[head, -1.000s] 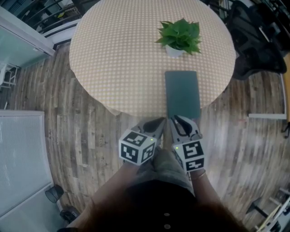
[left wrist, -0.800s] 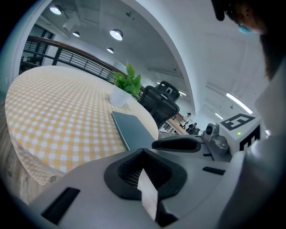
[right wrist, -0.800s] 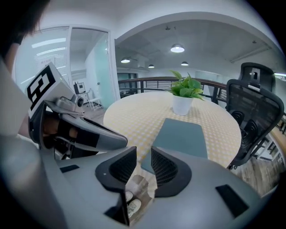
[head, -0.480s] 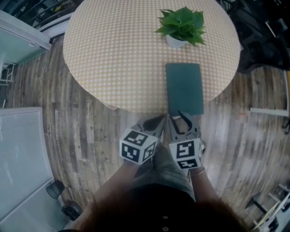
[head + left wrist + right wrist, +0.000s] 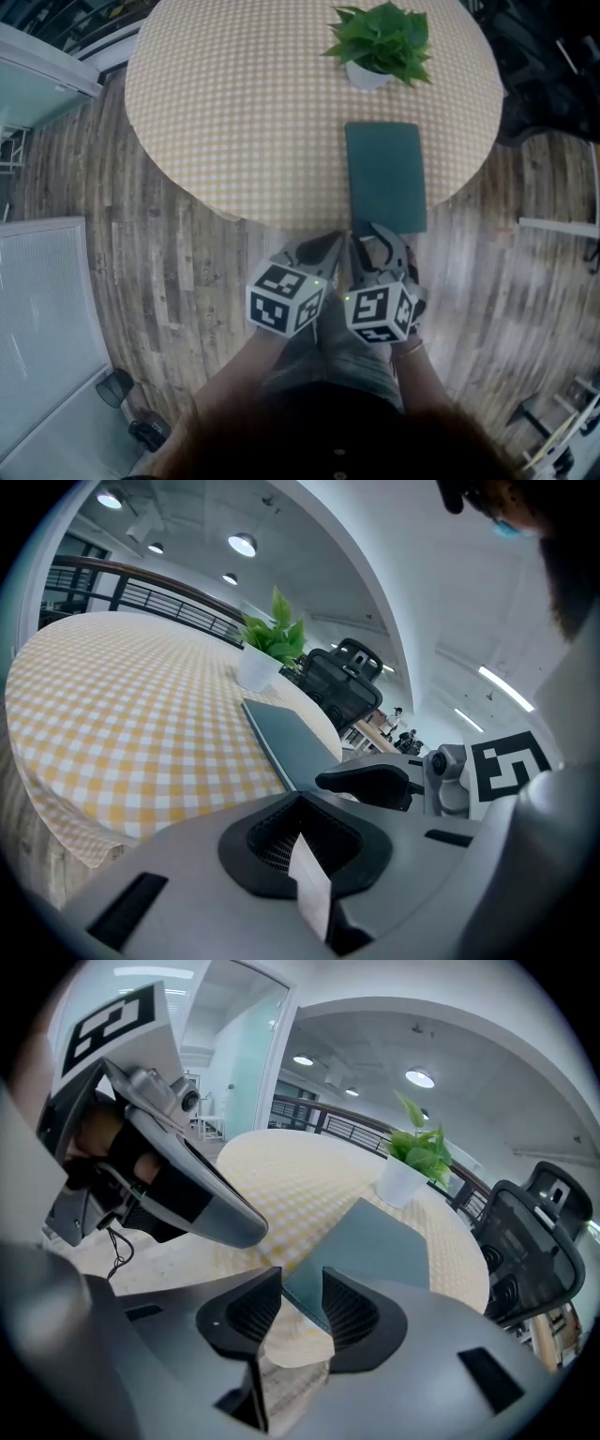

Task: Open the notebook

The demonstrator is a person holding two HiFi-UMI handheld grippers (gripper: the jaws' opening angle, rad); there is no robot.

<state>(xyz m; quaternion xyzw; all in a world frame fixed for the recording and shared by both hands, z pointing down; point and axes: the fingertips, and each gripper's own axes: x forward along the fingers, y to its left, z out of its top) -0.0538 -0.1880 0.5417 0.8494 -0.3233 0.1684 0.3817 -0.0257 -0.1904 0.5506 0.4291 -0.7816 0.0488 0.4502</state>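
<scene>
Head view: a closed dark-green notebook (image 5: 385, 176) lies flat at the near edge of the round checked table (image 5: 234, 112). A potted plant (image 5: 382, 42) stands just beyond it.
Right gripper (image 5: 379, 246): the jaws have just been opening and now stand wide apart, empty. The notebook's near corner shows in the gap, apparently untouched.
Left gripper (image 5: 319, 255): the jaws are pressed together on nothing, just beside the right one, short of the table.
Change: the right gripper has rolled and dipped toward the notebook since a second ago.
Meaning: probably the approach. The cover is not yet lifted, and the opened jaws look ready to take its edge.
</scene>
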